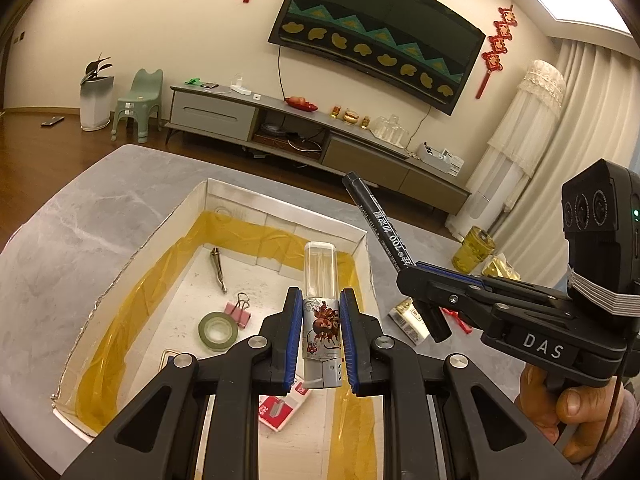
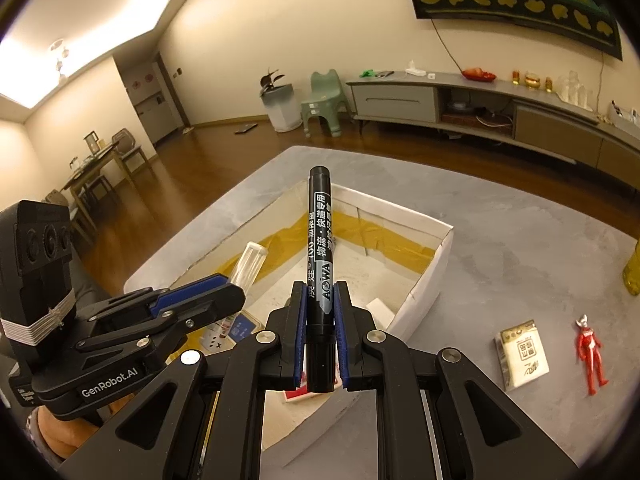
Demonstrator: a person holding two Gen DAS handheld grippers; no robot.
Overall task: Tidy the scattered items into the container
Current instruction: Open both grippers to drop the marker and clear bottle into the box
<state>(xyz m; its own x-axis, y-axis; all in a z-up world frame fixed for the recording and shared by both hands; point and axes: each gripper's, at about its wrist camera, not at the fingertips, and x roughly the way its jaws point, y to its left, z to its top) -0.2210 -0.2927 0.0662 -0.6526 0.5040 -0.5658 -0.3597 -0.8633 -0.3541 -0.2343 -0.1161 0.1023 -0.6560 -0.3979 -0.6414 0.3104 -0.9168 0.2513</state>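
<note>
A white box (image 1: 280,205) (image 2: 436,256) lined with yellow tape stands on the grey table. My left gripper (image 1: 320,320) is shut on a lighter (image 1: 322,320) with a clear top, held above the box. My right gripper (image 2: 320,308) is shut on a black marker (image 2: 319,240) (image 1: 376,224), over the box's right wall. In the box lie a green tape roll (image 1: 218,330), a pink binder clip (image 1: 238,312), a metal clip (image 1: 218,266) and a red-and-white card (image 1: 280,410). Outside the box lie a small white packet (image 2: 522,354) and a red figurine (image 2: 591,354).
A yellow glass jar (image 1: 474,250) and a gold wrapper (image 1: 500,268) stand on the table's right side. A hand (image 1: 568,404) grips the right tool's handle. Beyond the table are wooden floor, a long TV cabinet (image 1: 320,128) and a green stool (image 1: 140,100).
</note>
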